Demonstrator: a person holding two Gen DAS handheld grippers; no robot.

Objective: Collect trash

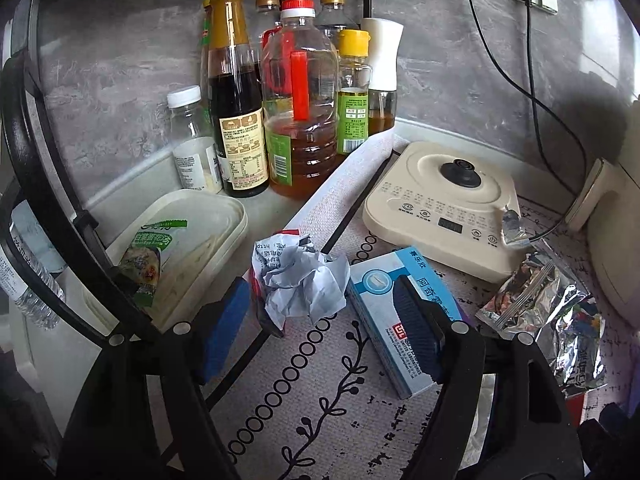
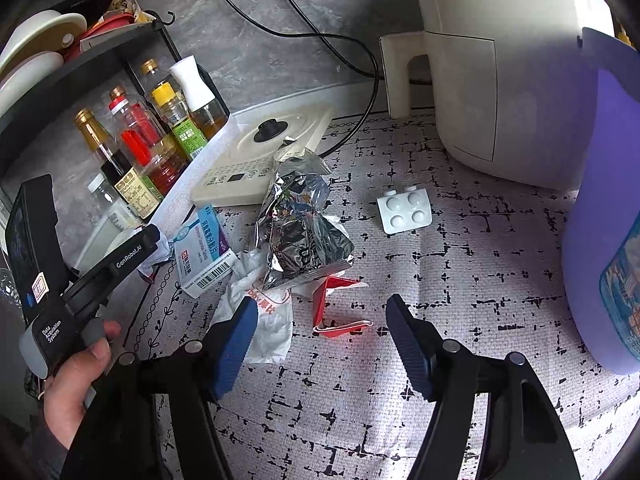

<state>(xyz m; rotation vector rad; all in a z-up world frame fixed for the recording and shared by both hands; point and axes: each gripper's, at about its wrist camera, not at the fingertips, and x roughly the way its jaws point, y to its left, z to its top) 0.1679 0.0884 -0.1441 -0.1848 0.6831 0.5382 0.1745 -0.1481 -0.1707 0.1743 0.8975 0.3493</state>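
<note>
In the left wrist view a crumpled white paper ball (image 1: pixel 300 280) lies on the patterned mat. My left gripper (image 1: pixel 320 320) is open around it, and its right pad hangs over a blue medicine box (image 1: pixel 400 312). Torn foil snack bags (image 1: pixel 536 300) lie to the right. In the right wrist view my right gripper (image 2: pixel 320 312) is open just above the mat. A folded red wrapper (image 2: pixel 340 312) lies between its fingertips. A white plastic wrapper (image 2: pixel 268 320) touches the left pad. Behind them sit a crumpled foil bag (image 2: pixel 300 224) and a pill blister pack (image 2: pixel 404 210).
Sauce and oil bottles (image 1: pixel 296 100) stand under a black rack at the back wall. Around the trash are a cream kettle base (image 1: pixel 440 200), a white food tray (image 1: pixel 192 240), a white air fryer (image 2: pixel 500 60), a purple jug (image 2: pixel 600 200) and black cables (image 2: pixel 360 64). A hand (image 2: pixel 76 384) holds the left gripper's handle.
</note>
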